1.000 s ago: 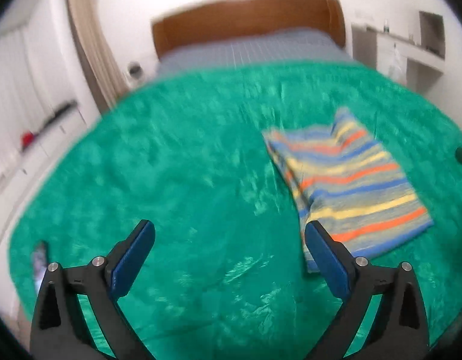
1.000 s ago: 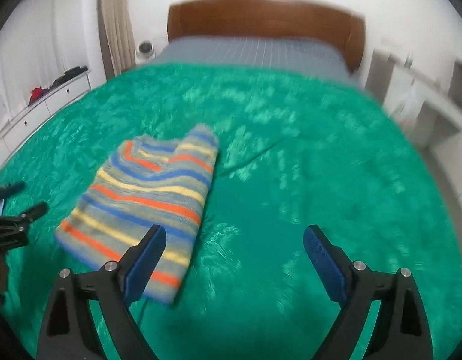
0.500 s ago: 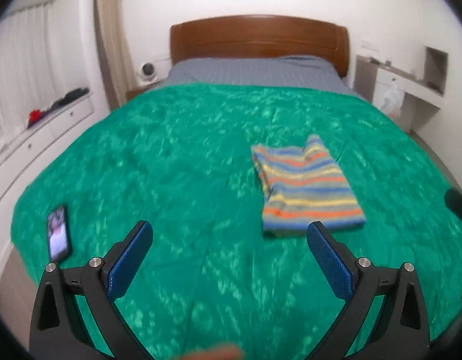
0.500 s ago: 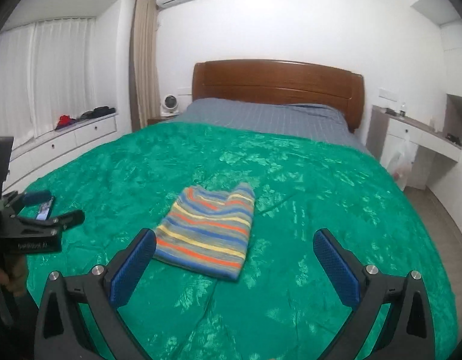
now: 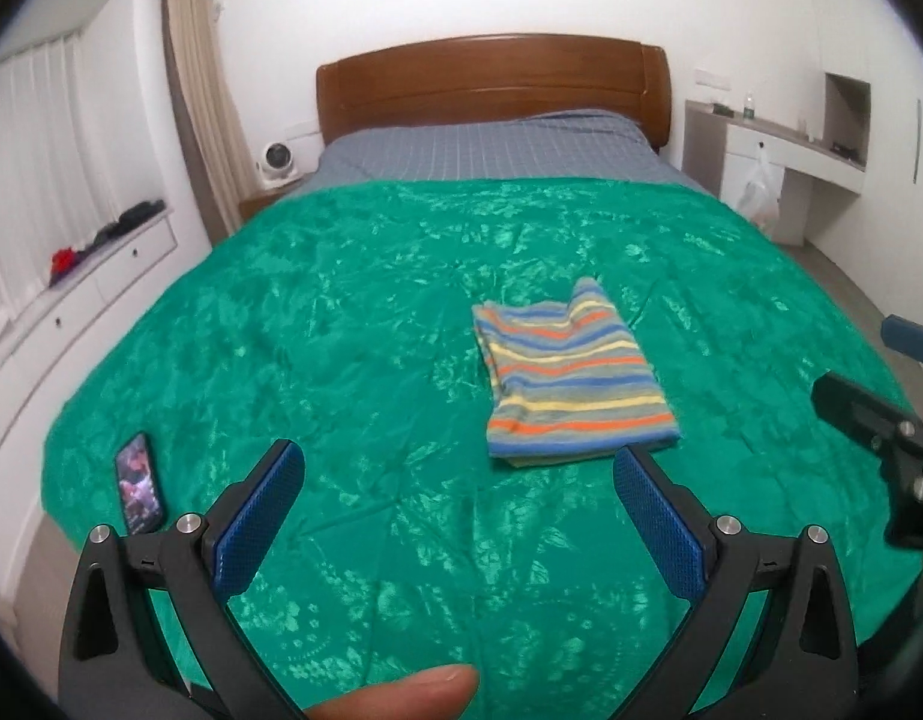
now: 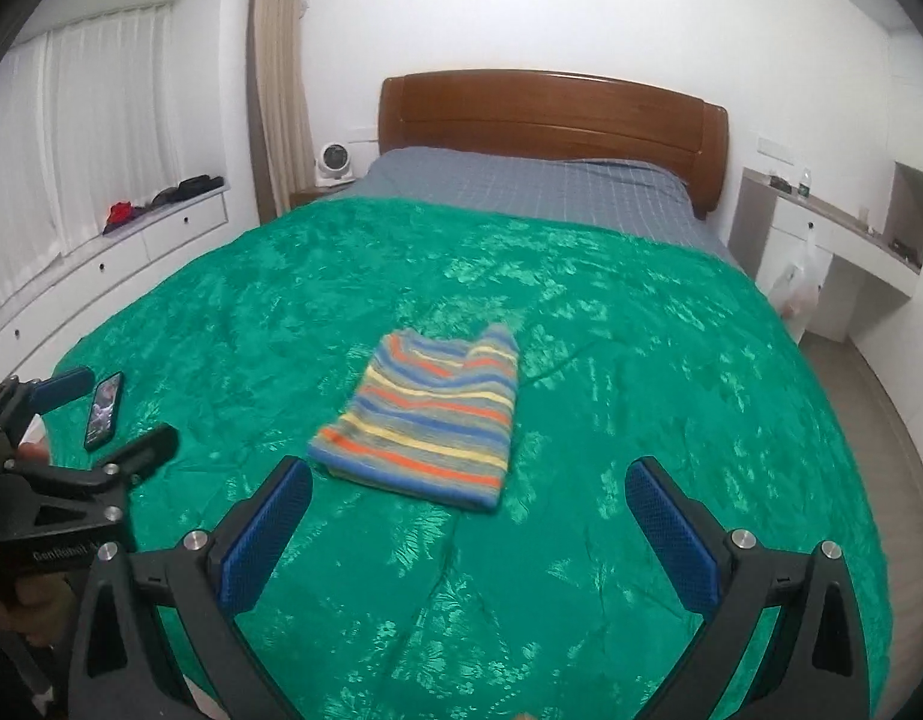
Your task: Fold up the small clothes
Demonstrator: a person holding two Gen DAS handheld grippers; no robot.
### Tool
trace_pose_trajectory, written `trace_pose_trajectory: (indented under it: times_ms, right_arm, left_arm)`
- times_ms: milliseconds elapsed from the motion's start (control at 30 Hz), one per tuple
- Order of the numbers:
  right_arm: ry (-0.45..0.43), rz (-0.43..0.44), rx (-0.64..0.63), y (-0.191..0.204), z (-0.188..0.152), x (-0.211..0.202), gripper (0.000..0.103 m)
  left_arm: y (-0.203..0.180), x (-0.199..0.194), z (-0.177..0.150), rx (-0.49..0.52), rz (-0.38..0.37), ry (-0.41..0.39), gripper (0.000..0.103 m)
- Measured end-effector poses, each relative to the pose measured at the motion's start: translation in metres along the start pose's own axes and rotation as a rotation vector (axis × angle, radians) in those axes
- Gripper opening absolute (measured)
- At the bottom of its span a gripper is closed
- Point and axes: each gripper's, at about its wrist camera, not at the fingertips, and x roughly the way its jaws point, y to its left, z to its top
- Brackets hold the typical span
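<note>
Both grippers have drawn back and risen since a second ago; the striped garment, then close under the jaws, now lies well ahead of them and the whole bed has come into view.

Bed, green cover: spans nearly the whole frame, crinkled sheen, grey sheet showing at the headboard end. Carries everything below.

Striped garment: small top, lying flat as a compact rectangle near the middle of the cover, somewhat toward its foot edge; one neck or shoulder corner peaks up at the far end. Looks already folded, layers stacked at the near hem. Nothing touches it.

Right gripper: jaws wide apart, empty, held above the foot edge, garment just beyond its left finger.

Left gripper: jaws wide apart, empty, held above the foot edge, garment ahead and to its right.

Phone: screen lit, near the cover's left foot corner, well apart from the garment.

Handling note: judged finished or near it. If a tidy-up is wanted, approach low from the near hem, pinch all layers together at both corners, and lift evenly so the stack does not slide on the slick cover.
</note>
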Motion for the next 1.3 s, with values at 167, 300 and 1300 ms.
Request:
trace_pose_trajectory:
  times_ms: [167, 300, 1300]
  right_arm:
    - [0.032, -0.032, 0.000, 0.008, -0.015, -0.001, 0.103]
    - [0.054, -0.029, 0.051, 0.004, -0.029, -0.002, 0.103]
    - [0.141, -0.087, 0.021, 0.012, -0.024, -0.004, 0.103]
  left_arm:
    - [-0.007, -0.004, -0.013, -0.004, 0.027, 0.042, 0.103]
    - [-0.008, -0.009, -0.017, -0.007, 0.017, 0.053, 0.103]
    - [-0.011, -0.005, -0.017, -0.060, -0.058, 0.113, 0.102]
